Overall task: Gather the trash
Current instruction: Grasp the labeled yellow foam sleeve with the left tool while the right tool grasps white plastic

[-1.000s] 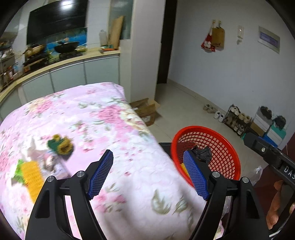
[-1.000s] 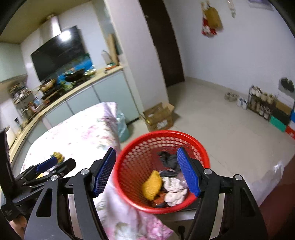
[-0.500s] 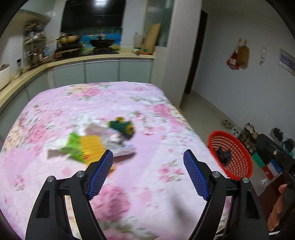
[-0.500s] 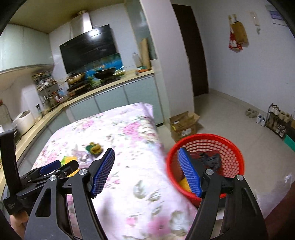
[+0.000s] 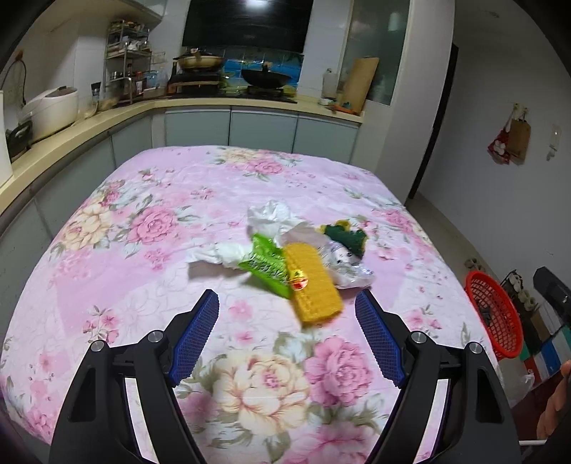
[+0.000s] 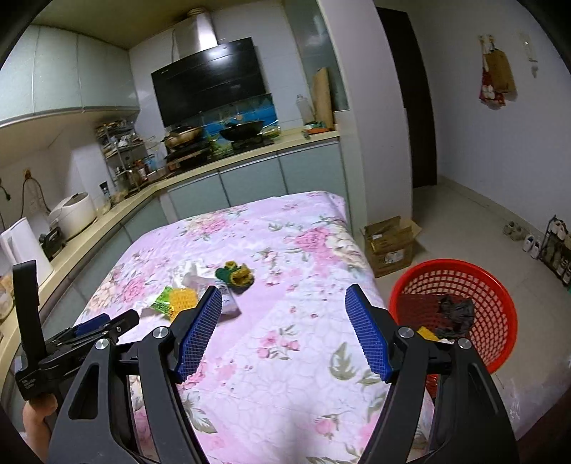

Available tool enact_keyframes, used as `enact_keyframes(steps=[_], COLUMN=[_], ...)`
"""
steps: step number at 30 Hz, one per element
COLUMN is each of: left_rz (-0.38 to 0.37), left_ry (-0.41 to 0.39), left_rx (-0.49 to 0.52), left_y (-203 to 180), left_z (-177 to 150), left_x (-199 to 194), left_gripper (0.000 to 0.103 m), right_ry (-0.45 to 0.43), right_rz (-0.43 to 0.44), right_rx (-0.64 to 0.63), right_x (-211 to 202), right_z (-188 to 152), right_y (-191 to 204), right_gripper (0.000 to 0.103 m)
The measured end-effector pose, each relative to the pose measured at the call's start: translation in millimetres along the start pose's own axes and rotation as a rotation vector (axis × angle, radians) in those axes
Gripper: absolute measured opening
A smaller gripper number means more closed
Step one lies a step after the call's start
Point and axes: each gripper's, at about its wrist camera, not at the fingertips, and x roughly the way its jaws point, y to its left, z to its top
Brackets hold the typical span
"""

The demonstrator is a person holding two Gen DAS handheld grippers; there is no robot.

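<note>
The trash pile (image 5: 296, 264) lies mid-frame on the flowered cloth (image 5: 142, 221), overlapping, so the wide-open, empty left tongs (image 5: 287, 333) may snag several pieces; the right tongs (image 6: 282, 328), also empty, gape near the basket (image 6: 499, 321).

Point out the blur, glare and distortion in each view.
Left wrist view: trash pile slightly motion-smeared, ceiling light glaring on the black hood, fisheye bowing the counter. Right wrist view: sharper, dimmer, door frame curved, red basket clear.
</note>
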Motion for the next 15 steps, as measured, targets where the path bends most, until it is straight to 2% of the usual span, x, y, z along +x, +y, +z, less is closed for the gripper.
enact_keyframes(steps=[13,15], left_rz=[-0.031,-0.032], left_ry=[0.088,0.105], left_rx=[0.011,0.003], left_y=[-13,-14], left_z=[1,3], left_x=[55,68], left_gripper=[0.075,0.07], right_ry=[0.041,0.047], right_rz=[-0.027,-0.037], right_rx=[0.014,0.024], right_x=[26,30], right_z=[0,0], right_y=[-17,-22], right_gripper=[0.069,0.069])
